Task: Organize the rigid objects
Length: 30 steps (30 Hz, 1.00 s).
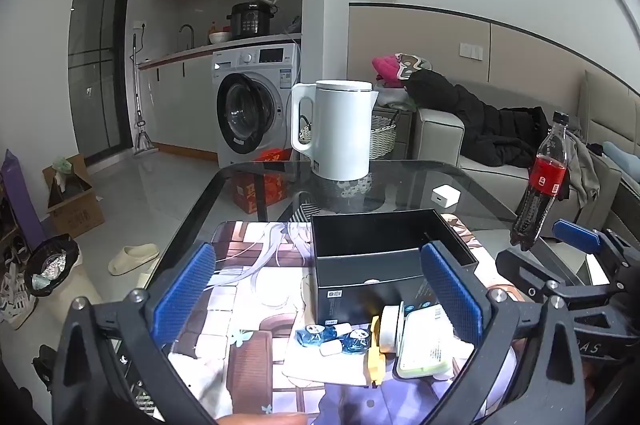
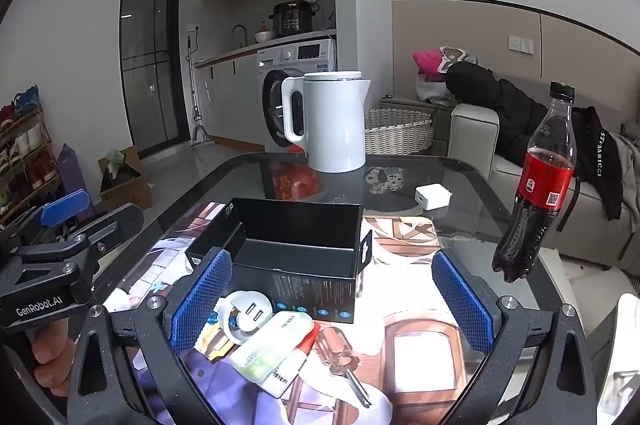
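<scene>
- Black box (image 2: 296,245) sits open on the printed mat (image 2: 416,345), glass table (image 2: 472,225) beneath. Inside looks bare; nothing packed yet, as far as both views show.
- Small items lie in a loose heap on the mat, just in front of the box: white round plug adapter (image 2: 245,317), white flat case with green edge (image 2: 272,349), tube with red cap (image 2: 296,365), screwdriver with clear handle (image 2: 340,353), yellow piece (image 1: 375,349), two blue-wrapped bits (image 1: 332,335).
- Judgement: task at its start; the whole heap is left to sort, likely into the box.
- Left gripper (image 1: 316,285): jaws wide apart, holding nothing, above the heap and the box front.
- Right gripper (image 2: 332,297): jaws wide apart, empty, over the same heap.
- White kettle (image 2: 332,121), white charger cube (image 2: 432,197) and cola bottle (image 2: 536,193) stand farther back, well apart from the heap.
- Writing: "GenRobot.AI" on the left gripper body in the right view; "STMARICCI" or similar on dark clothing on the sofa (image 2: 472,133); QR codes on the bottle label and box. Case and tube print too small to read.
</scene>
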Motion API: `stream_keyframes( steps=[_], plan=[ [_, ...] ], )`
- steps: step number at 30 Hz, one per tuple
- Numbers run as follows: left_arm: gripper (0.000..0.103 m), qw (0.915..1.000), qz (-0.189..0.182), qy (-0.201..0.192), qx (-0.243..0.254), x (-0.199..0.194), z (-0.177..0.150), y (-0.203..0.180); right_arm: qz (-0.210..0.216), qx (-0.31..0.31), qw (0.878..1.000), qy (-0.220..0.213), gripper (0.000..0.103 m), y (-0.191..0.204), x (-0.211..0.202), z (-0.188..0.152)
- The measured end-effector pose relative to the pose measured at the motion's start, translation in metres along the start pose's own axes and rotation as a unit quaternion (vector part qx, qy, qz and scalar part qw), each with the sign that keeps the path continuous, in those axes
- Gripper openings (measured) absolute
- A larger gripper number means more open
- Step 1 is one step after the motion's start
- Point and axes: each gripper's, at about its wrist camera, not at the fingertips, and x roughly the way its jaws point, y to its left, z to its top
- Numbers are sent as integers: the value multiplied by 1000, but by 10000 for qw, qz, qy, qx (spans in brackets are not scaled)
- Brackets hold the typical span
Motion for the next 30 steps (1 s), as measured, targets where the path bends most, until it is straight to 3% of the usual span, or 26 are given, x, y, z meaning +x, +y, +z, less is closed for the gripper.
stream_keyframes(
  steps=[30],
  plan=[
    [103, 10000, -15, 19, -35, -1, 3, 0, -29, -66, 10000, 36, 102, 2, 1, -5]
  ],
)
